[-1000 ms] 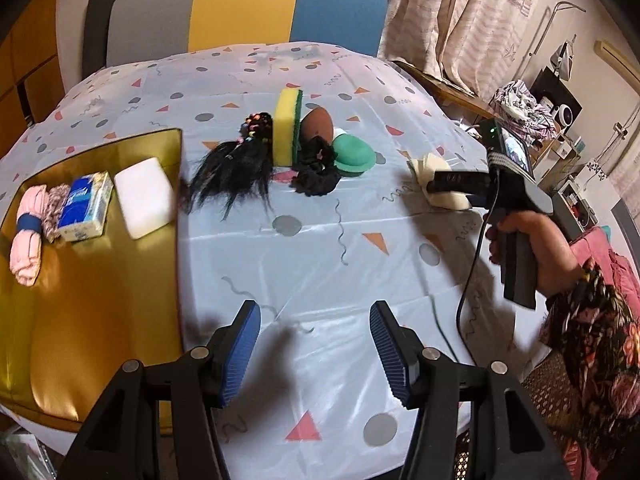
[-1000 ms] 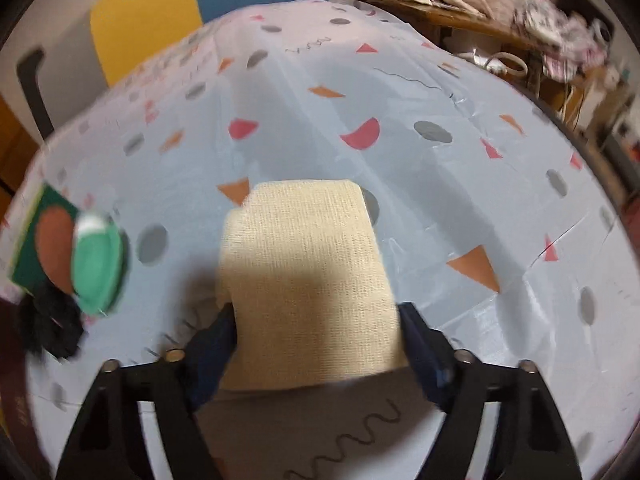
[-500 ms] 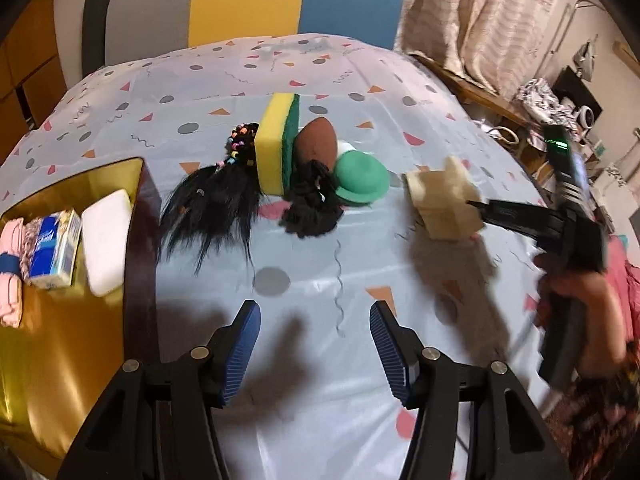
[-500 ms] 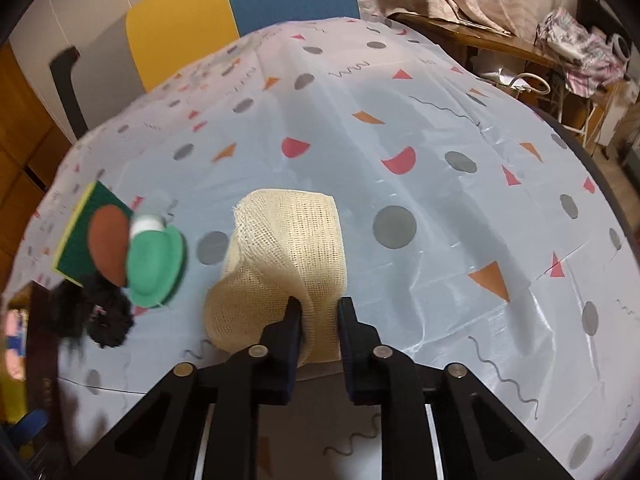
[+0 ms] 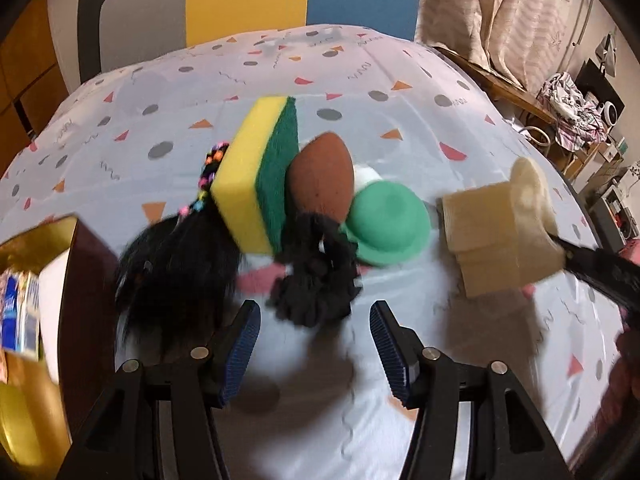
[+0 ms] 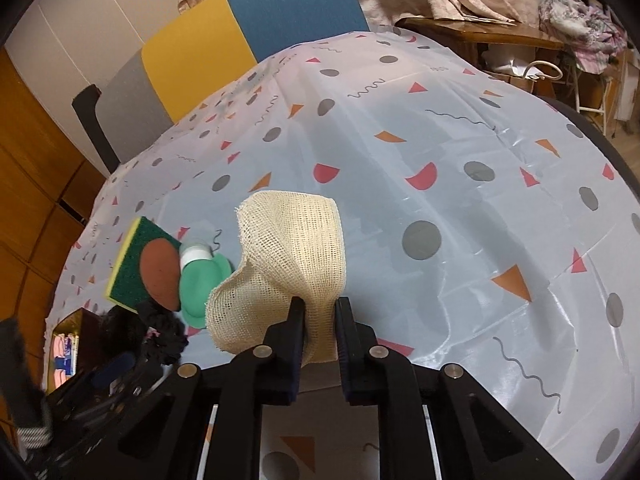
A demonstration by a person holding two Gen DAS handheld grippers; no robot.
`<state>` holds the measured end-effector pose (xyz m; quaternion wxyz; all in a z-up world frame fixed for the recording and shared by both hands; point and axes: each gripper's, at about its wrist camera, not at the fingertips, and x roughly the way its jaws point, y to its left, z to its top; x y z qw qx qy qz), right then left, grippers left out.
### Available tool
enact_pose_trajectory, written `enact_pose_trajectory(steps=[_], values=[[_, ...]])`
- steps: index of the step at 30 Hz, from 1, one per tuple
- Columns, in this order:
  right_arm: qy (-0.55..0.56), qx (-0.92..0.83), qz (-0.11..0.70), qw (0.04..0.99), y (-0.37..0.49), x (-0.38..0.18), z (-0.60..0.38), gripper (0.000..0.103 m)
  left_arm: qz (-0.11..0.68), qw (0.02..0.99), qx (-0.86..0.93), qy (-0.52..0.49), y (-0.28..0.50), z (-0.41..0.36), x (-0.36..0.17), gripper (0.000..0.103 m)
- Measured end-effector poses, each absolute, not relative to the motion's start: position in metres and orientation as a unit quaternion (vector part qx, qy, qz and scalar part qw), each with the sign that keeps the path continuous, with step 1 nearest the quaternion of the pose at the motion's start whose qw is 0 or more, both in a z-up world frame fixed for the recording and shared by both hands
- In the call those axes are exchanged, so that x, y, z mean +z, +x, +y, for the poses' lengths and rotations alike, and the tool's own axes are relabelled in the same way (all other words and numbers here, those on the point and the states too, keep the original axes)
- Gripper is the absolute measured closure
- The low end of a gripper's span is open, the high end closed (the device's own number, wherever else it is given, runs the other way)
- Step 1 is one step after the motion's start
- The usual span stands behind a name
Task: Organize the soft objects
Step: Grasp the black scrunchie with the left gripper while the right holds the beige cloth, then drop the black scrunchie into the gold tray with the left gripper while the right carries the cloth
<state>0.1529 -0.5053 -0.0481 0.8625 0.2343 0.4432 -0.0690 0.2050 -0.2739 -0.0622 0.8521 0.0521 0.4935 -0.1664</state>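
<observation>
My right gripper (image 6: 318,312) is shut on a cream gauze cloth (image 6: 288,264) and holds it lifted above the table; the cloth also shows in the left wrist view (image 5: 500,240). My left gripper (image 5: 314,334) is open and empty, just short of a black scrunchie (image 5: 316,284). Behind the scrunchie lie a yellow-green sponge (image 5: 260,176), a brown makeup sponge (image 5: 322,180), a green puff (image 5: 390,228) and a black hairpiece (image 5: 176,264) with coloured beads.
A gold tray (image 5: 24,412) at the left holds a white sponge (image 5: 50,308) and a blue tissue pack (image 5: 20,312). A patterned cloth covers the round table (image 6: 440,160). A multicoloured chair (image 6: 224,40) stands behind it, with clutter at the right.
My right gripper closed on the gauze cloth and lifted it off the table. My left gripper moved forward toward the pile of soft things, staying open.
</observation>
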Motion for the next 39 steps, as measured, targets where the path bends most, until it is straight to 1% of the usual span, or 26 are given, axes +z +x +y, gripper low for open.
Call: enact_pose_trajectory(steps=[7, 8, 9, 10, 11, 12, 15, 22, 28, 35, 39], values=[[0.252, -0.043, 0.432, 0.865, 0.154, -0.046, -0.504, 0.09, 0.501, 0.846, -0.171, 0.057, 0.221, -0.284, -0.08, 0.045], [0.255, -0.042, 0.429, 0.865, 0.154, -0.045, -0.504, 0.09, 0.505, 0.844, -0.173, 0.052, 0.223, -0.283, -0.083, 0.046], [0.256, -0.041, 0.426, 0.867, 0.153, -0.043, -0.505, 0.09, 0.506, 0.843, -0.176, 0.047, 0.222, -0.281, -0.085, 0.053], [0.257, -0.041, 0.424, 0.867, 0.153, -0.042, -0.505, 0.09, 0.502, 0.846, -0.175, 0.043, 0.221, -0.278, -0.086, 0.056], [0.258, -0.04, 0.422, 0.868, 0.153, -0.042, -0.506, 0.09, 0.496, 0.85, -0.174, 0.041, 0.219, -0.276, -0.085, 0.064], [0.26, -0.041, 0.422, 0.868, 0.153, -0.042, -0.507, 0.09, 0.497, 0.849, -0.174, 0.039, 0.218, -0.274, -0.085, 0.069], [0.267, -0.042, 0.424, 0.865, 0.153, -0.044, -0.509, 0.09, 0.495, 0.849, -0.18, 0.038, 0.213, -0.269, -0.085, 0.076], [0.273, -0.033, 0.426, 0.862, 0.153, -0.047, -0.508, 0.09, 0.499, 0.848, -0.18, 0.01, 0.193, -0.249, -0.082, 0.076], [0.263, -0.031, 0.421, 0.868, 0.151, -0.045, -0.503, 0.09, 0.481, 0.855, -0.191, 0.003, 0.169, -0.233, -0.073, 0.076], [0.26, -0.038, 0.395, 0.88, 0.144, -0.035, -0.505, 0.09, 0.455, 0.864, -0.214, -0.007, 0.136, -0.206, -0.049, 0.076], [0.256, -0.042, 0.394, 0.882, 0.141, -0.034, -0.503, 0.09, 0.443, 0.869, -0.223, -0.013, 0.12, -0.19, -0.034, 0.076]])
